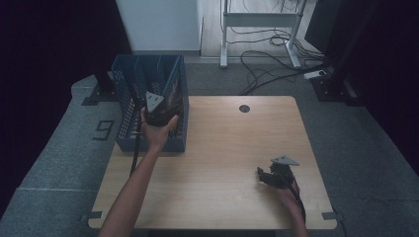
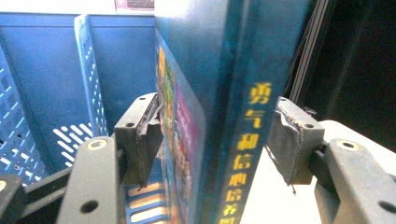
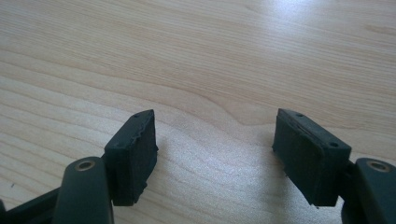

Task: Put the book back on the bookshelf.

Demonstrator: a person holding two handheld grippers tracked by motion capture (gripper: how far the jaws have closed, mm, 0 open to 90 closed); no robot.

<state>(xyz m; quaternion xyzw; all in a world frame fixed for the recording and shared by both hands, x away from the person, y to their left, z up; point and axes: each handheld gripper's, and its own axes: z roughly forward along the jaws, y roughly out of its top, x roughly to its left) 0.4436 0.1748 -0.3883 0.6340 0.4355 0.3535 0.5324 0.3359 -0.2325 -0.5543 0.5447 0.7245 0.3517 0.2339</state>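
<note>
While standing upright in blue file rack (image 1: 126,106), book (image 2: 210,93) sits between left gripper (image 2: 215,135) pads, right pad clear, grip loosened. Rigid, glossy, moderately heavy; clamp covers near spine. Right gripper (image 3: 212,149) wide, empty, over table (image 1: 222,148).

High view: fixed above the near edge of the table (image 1: 212,148), facing forward and down; takes in the whole top and the floor beyond.

Left gripper view: rides the left gripper (image 2: 217,140), very close, facing a blue book (image 2: 219,70) in the blue basket (image 2: 42,93) at the far left; the high view shares the basket (image 1: 128,79).

Right gripper view: rides the right gripper (image 3: 215,149), close, facing down on bare wood near right.
</note>
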